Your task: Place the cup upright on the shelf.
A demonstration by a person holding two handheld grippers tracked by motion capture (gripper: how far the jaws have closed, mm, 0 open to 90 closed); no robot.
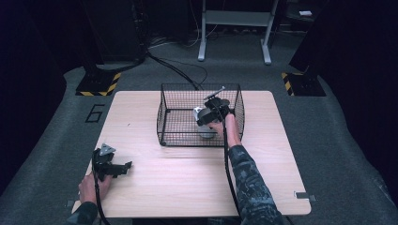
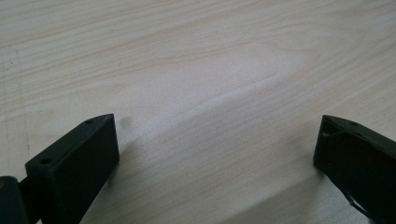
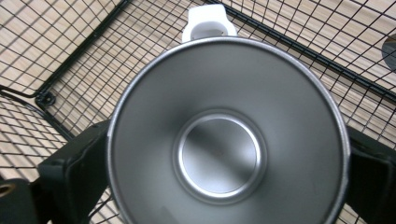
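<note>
Wooden table with a wire basket on it

A light wooden table (image 1: 187, 178) is seen on a grey carpeted floor (image 1: 338, 140). A black wire basket (image 1: 165, 117) is placed directly on it, at the far middle. The left gripper (image 1: 126, 167) is rested on the near left corner.

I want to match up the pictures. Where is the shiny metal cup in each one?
High view: the metal cup sits inside the wire basket, middle of the table, at the right tool.
Left gripper view: not in it, just bare wooden tabletop.
Right gripper view: it is in the centre, between the two jaws.
Shared landmark: the black basket mesh around the cup.
</note>
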